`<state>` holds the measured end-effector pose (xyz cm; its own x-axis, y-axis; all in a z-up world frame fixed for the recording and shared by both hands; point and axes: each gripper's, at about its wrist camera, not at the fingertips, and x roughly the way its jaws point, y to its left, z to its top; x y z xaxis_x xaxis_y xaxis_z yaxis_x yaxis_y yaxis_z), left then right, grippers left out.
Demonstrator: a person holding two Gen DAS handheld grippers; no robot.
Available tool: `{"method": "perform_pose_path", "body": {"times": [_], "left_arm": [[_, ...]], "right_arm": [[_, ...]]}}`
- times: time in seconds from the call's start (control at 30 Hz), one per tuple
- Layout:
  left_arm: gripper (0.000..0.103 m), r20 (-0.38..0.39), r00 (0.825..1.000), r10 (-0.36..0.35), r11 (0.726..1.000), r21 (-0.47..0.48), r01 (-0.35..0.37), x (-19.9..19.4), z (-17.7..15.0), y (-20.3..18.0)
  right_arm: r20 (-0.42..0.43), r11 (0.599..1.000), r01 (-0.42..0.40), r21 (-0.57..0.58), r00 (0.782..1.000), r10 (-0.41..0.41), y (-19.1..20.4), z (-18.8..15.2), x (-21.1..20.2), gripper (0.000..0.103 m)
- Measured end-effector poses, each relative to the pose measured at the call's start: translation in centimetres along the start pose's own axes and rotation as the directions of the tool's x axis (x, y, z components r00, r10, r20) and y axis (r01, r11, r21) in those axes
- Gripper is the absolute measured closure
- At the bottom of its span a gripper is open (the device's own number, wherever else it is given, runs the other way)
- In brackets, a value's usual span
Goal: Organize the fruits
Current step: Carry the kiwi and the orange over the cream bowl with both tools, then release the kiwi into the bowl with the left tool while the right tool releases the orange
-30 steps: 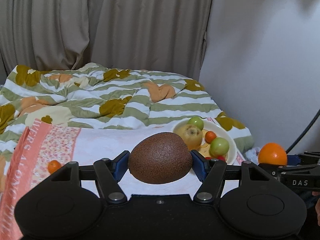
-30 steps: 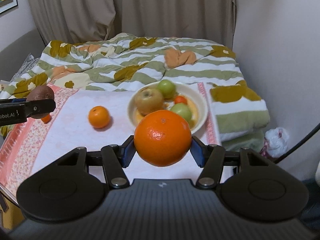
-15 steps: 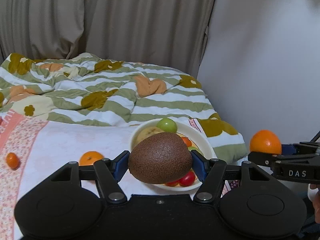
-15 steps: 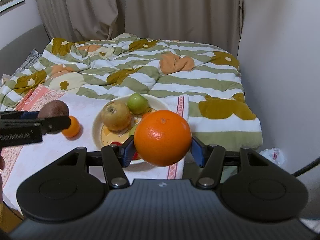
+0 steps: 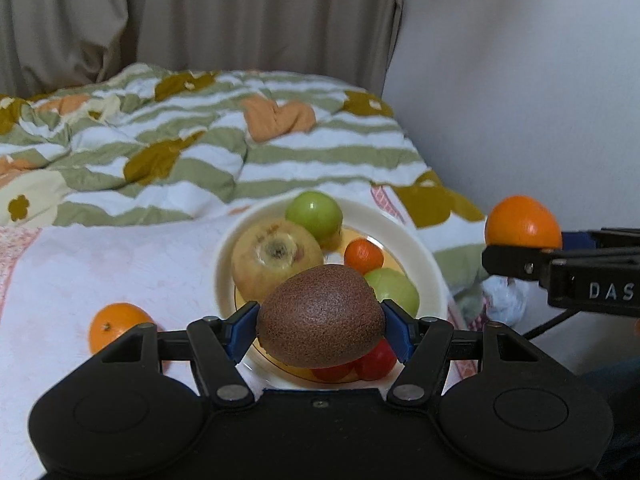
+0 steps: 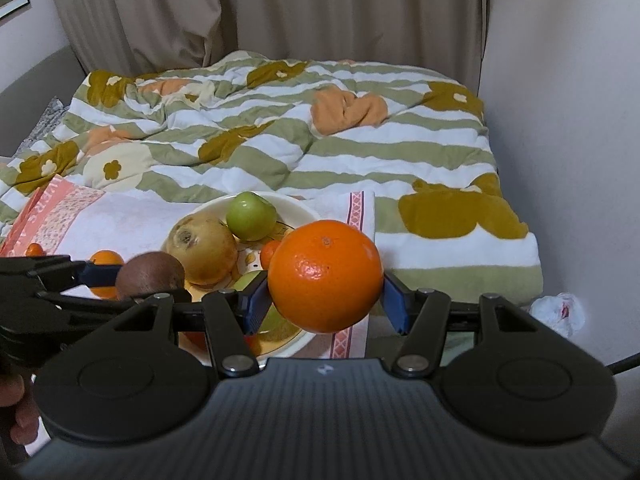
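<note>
A brown kiwi [image 5: 320, 316] is pinched between the two blue pads of the left gripper [image 5: 320, 322], one pad pressed on each side of it. It is held in the air over the near part of the white plate [image 5: 424, 256]. In the right wrist view the same kiwi [image 6: 150, 274] is seen at the left, in front of the plate.

A big orange [image 6: 325, 275] is squeezed between the blue pads of the right gripper [image 6: 325, 294]. It is held up above the right edge of the plate [image 6: 298, 210], over the pink border of the towel [image 6: 354, 216]. In the left wrist view this orange [image 5: 522, 222] is seen off to the right, past the plate's rim and near the white wall [image 5: 520, 80].

The plate is already quite full. A yellow pear [image 5: 276, 258] is seen on its left side, a green fruit [image 5: 314, 212] at the back, a small orange fruit [image 5: 363, 255] in the middle, another green fruit [image 5: 394, 288] on the right, and a red fruit [image 5: 376, 358] at the front. A little bare room is left in the middle of the plate.

A small orange [image 5: 116, 326] is seen on the towel, to the left of the plate and apart from it. A striped blanket [image 6: 320, 152] is spread behind the towel, and curtains [image 6: 280, 12] are hung at the back.
</note>
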<state>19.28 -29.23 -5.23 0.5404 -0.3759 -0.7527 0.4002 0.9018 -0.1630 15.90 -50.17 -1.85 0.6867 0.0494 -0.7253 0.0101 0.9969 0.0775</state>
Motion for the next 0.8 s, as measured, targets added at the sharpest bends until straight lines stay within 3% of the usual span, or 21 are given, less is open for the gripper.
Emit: {"method": "perform_pose_path", "body": {"times": [0.27, 0.5, 0.63, 0.8], "left_arm": [[0.034, -0.085, 0.996, -0.015, 1.000, 0.010, 0.016, 3.0, 0.2, 0.8], [0.033, -0.090, 0.995, -0.029, 0.999, 0.020, 0.031, 3.6, 0.3, 0.8], [0.009, -0.062, 0.998, -0.033, 0.999, 0.030, 0.035, 2.9, 0.9, 0.7], [0.006, -0.058, 0.998, -0.004, 0.998, 0.063, 0.007, 1.9, 0.8, 0.7]], "right_arm": [[-0.032, 1.000, 0.002, 0.011, 0.999, -0.002, 0.1, 0.7, 2.4, 0.030], [-0.046, 1.000, 0.007, 0.020, 0.999, -0.006, 0.0, 0.8, 3.3, 0.030], [-0.046, 1.000, 0.006, 0.017, 0.999, -0.005, 0.0, 0.9, 3.5, 0.030], [-0.041, 1.000, 0.000, 0.014, 0.999, 0.000, 0.0, 1.2, 3.7, 0.030]]}}
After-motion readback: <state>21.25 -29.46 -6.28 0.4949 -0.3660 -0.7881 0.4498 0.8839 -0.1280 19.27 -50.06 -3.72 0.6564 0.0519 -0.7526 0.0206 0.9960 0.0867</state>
